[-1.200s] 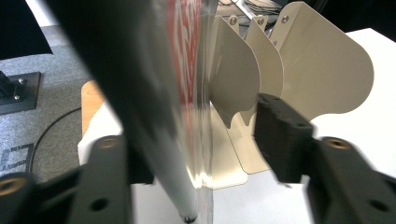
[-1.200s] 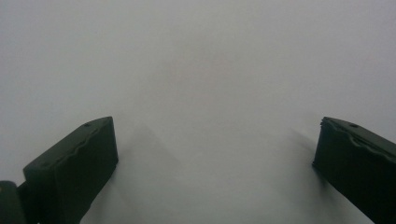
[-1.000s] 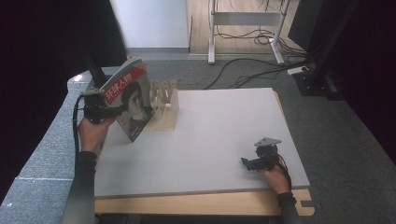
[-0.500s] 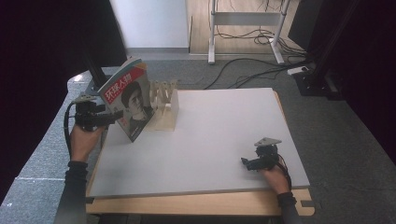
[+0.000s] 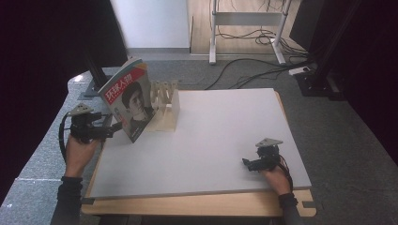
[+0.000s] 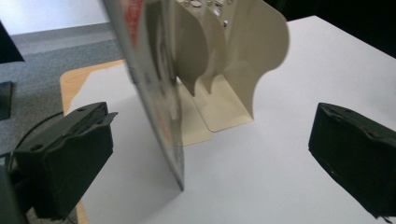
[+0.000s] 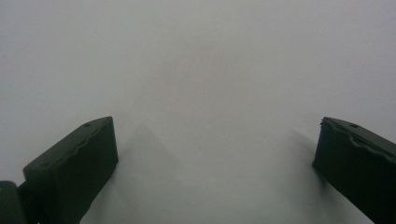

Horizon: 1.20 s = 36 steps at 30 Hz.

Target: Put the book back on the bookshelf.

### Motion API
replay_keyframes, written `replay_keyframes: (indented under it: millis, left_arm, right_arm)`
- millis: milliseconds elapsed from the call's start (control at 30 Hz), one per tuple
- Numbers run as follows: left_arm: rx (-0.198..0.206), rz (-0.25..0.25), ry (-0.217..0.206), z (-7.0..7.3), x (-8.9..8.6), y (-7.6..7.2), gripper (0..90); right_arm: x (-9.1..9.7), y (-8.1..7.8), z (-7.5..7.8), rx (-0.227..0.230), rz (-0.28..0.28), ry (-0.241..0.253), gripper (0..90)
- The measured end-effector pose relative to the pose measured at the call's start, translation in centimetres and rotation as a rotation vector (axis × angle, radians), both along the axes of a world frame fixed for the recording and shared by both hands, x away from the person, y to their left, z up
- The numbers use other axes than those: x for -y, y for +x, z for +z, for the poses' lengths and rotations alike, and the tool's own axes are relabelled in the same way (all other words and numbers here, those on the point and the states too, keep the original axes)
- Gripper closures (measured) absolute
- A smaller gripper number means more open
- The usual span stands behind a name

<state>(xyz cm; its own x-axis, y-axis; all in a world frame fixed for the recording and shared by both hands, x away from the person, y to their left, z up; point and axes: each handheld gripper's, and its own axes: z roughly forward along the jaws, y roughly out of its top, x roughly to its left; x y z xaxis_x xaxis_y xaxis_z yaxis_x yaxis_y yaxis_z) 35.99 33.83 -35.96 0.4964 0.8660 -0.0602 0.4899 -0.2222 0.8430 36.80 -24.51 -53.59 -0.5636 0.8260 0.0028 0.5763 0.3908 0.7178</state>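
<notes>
A magazine (image 5: 129, 105) with a portrait cover stands tilted at the table's far left. It leans on a cream metal file rack (image 5: 165, 110), and its lower corner rests on the white tabletop (image 5: 225, 131). My left gripper (image 5: 115, 127) hovers open just left of the magazine, off the table's left edge. In the left gripper view the magazine's edge (image 6: 159, 93) rises between the spread jaws without touching them, and the rack (image 6: 233, 70) stands behind it. My right gripper (image 5: 246, 164) rests open on the table near the front right, with nothing between its fingers (image 7: 70, 168).
The white board lies on a wooden table whose front edge (image 5: 202, 206) shows below it. Grey floor surrounds the table. Cables (image 5: 244, 75) and a desk frame (image 5: 248, 18) lie beyond the far side, and dark curtains stand at both sides.
My left hand has drawn back toward the person and away from the magazine's edge. The magazine stays leaning on the rack. The right gripper has not moved.
</notes>
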Motion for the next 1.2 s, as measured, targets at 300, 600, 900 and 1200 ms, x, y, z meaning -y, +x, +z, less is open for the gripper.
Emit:
replay_keyframes:
  millis: [300, 600, 900, 1200]
  left_arm:
    - [0.015, -0.076, 0.039, -0.7, 2.9, -1.3, 0.0]
    - [0.015, -0.163, 0.023, -2.8, 6.2, -1.0, 0.0]
    - [-0.016, -0.238, 0.041, -6.7, 9.4, -0.3, 0.0]
    - [-0.058, -0.266, 0.064, -11.3, 11.1, -0.2, 0.0]
  right_arm:
    - [0.0, 0.0, 0.0, 0.001, 0.000, 0.000, 0.0]
    - [0.0, 0.0, 0.0, 0.000, -0.002, 0.000, 0.0]
    - [0.0, -0.1, 0.0, 0.003, 0.000, 0.000, 0.0]
    - [0.0, -0.1, 0.0, 0.006, 0.001, -0.002, 0.0]
